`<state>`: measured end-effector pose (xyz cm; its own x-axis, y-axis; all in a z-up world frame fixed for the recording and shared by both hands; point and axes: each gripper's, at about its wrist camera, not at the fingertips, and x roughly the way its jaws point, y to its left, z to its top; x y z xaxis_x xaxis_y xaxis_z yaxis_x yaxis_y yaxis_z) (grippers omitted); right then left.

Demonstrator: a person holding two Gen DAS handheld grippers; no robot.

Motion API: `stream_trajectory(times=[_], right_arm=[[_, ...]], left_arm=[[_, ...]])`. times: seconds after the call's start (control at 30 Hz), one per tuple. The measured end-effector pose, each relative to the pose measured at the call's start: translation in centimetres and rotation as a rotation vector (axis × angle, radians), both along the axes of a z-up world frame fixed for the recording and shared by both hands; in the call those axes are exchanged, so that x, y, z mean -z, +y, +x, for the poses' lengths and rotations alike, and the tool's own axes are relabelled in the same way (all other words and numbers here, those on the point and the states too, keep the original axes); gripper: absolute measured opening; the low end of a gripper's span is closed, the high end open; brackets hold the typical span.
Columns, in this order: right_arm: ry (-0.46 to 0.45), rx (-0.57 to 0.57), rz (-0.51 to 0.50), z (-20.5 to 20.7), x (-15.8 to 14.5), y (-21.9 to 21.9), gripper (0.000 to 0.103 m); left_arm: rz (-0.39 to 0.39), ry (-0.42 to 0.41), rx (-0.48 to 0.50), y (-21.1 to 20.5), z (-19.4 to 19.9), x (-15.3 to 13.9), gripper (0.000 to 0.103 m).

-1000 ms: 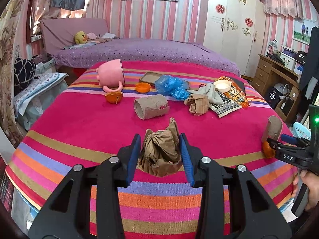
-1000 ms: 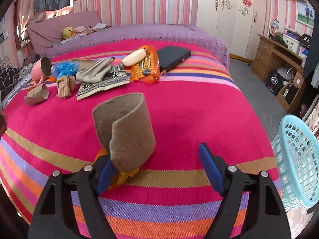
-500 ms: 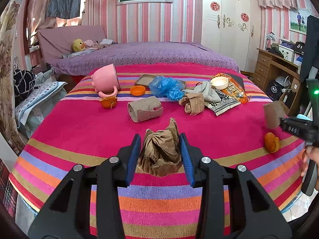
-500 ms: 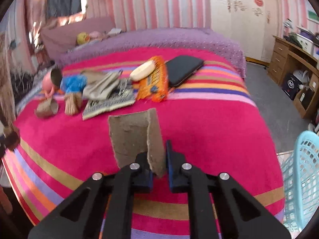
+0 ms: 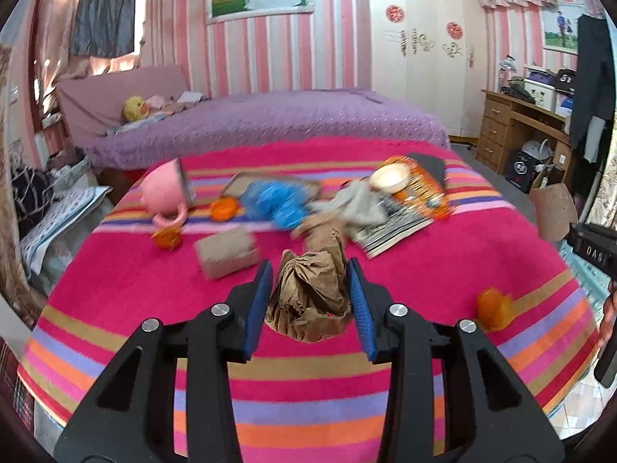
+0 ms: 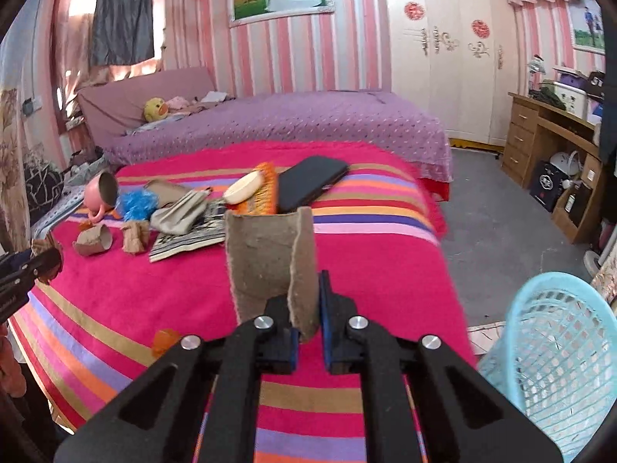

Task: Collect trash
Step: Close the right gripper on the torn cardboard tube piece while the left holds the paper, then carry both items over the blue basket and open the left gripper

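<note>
My left gripper (image 5: 310, 305) is shut on a crumpled brown paper bag (image 5: 308, 301) and holds it above the striped pink bedspread (image 5: 127, 289). My right gripper (image 6: 306, 328) is shut on a flattened cardboard tube (image 6: 270, 258), lifted over the bed; the tube also shows in the left wrist view (image 5: 553, 212). A light blue mesh basket (image 6: 555, 355) stands on the floor at the lower right of the right wrist view. On the bed lie another cardboard tube (image 5: 227, 250), a blue plastic bag (image 5: 275, 202), a brown paper scrap (image 6: 135, 235) and orange peel pieces (image 5: 491, 308).
A pink mug (image 5: 166, 193), an orange lid (image 5: 223, 208), a grey cloth (image 5: 358, 206), a magazine (image 5: 393, 227), a snack bag with a white bowl (image 5: 389, 177) and a black case (image 6: 312, 181) lie on the bed. A wooden desk (image 6: 551, 146) stands at the right.
My right gripper closed on the cardboard tube, flattening it, and lifted it off the bed toward the right. My left gripper rose with the paper bag still in it.
</note>
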<state>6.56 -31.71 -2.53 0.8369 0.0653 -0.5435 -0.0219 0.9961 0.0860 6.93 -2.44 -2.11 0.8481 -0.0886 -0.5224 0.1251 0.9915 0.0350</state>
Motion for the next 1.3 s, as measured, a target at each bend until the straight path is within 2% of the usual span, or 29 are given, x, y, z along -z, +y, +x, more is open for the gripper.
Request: stream_trajectory(times=[0.17, 0.4, 0.67, 0.77, 0.9, 1.03, 1.23, 1.3], right_arm=[[-0.024, 0.073, -0.002, -2.1, -0.6, -5.0, 0.008], [-0.039, 0.224, -0.014, -5.1, -0.7, -13.3, 0.008], [0.012, 0.351, -0.037, -7.3, 1.1, -21.6, 0.008], [0.04, 0.392, -0.019, -7.7, 2.2, -24.7, 0.008], [0.038, 0.428, 0.005, -8.6, 2.9, -27.1, 0.008], [0.024, 0.439, 0.011, -9.4, 3.0, -27.8, 0.008], [0.002, 0.463, 0.021, -10.1, 3.1, -28.3, 0.008], [-0.008, 0.461, 0.018, -10.2, 2.9, -28.1, 0.008]], left_arm=[[-0.04, -0.026, 0.08, -5.6, 0.5, -1.3, 0.038], [-0.047, -0.01, 0.217, -15.5, 0.2, -0.4, 0.038], [-0.08, 0.044, 0.354, -25.9, -0.7, 0.9, 0.038], [-0.066, 0.047, 0.381, -28.9, -1.2, 1.2, 0.038], [-0.056, 0.059, 0.42, -32.8, -1.6, 1.7, 0.038], [-0.08, 0.098, 0.452, -36.2, -1.1, 2.1, 0.038], [-0.048, 0.141, 0.503, -40.4, -0.2, 3.3, 0.038], [-0.039, 0.146, 0.516, -41.3, 0.1, 3.7, 0.043]])
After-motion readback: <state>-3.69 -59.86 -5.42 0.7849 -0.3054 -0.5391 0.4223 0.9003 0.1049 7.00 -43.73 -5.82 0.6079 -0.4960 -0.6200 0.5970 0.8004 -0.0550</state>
